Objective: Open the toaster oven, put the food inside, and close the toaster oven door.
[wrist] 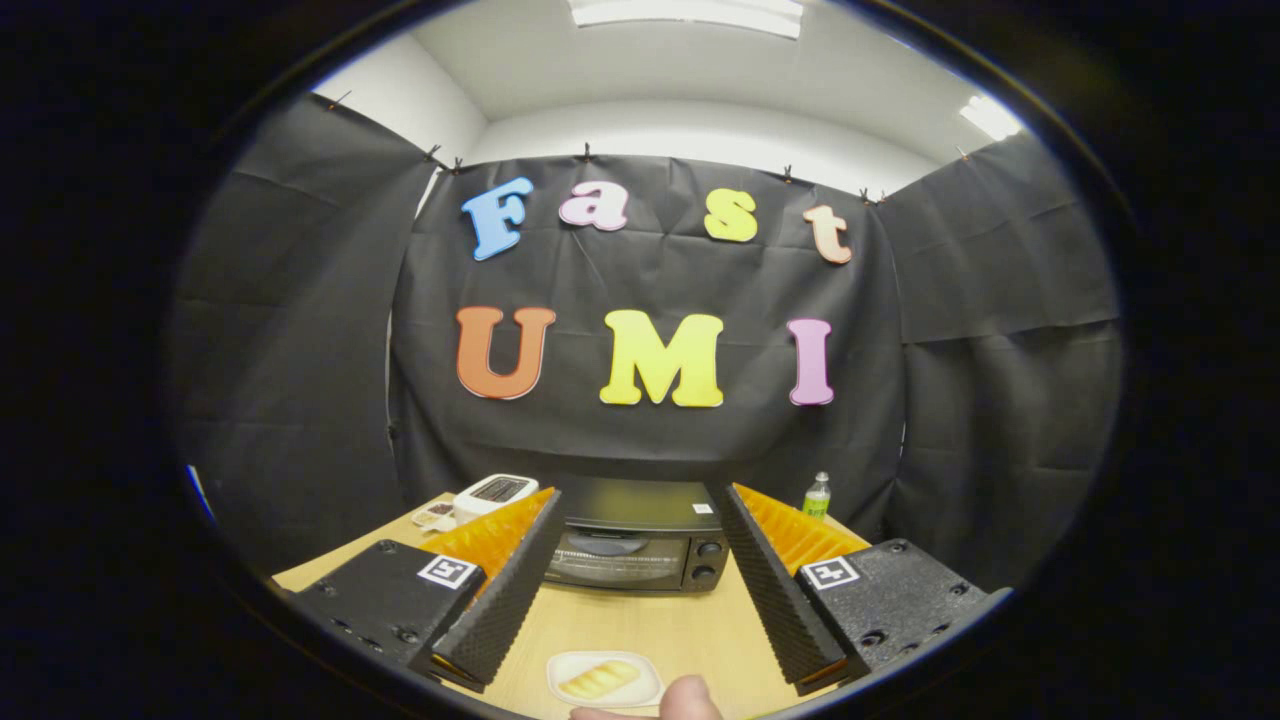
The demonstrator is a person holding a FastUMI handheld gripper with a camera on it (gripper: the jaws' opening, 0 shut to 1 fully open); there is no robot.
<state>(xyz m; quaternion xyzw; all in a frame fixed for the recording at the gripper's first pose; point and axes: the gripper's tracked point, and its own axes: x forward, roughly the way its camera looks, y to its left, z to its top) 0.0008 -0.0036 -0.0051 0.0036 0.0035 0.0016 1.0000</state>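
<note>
The gripper (640, 600) hangs above the wooden worktop (640, 625) with its jaws spread wide and nothing between them but bare wood. Beyond the fingertips, at the far side of the worktop against the black cloth wall, stands the toaster oven (640, 545). Its glass door is shut, and two round knobs sit one above the other on its right side. What may lie inside cannot be made out through the dark glass.

Close in, between the near ends of the two fingers, a small white plate (603, 679) lies flat on the worktop with a pale, ridged bread roll (598, 679) resting on it. A person's fingertip (690, 698) pokes in just beside the plate's right edge.

To the left of the oven sits a white toaster (495, 492), partly hidden by the left finger, with a small packet (433, 514) just beside it. To the oven's right, a green bottle (817, 495) with a white cap stands upright near the wall.
</note>
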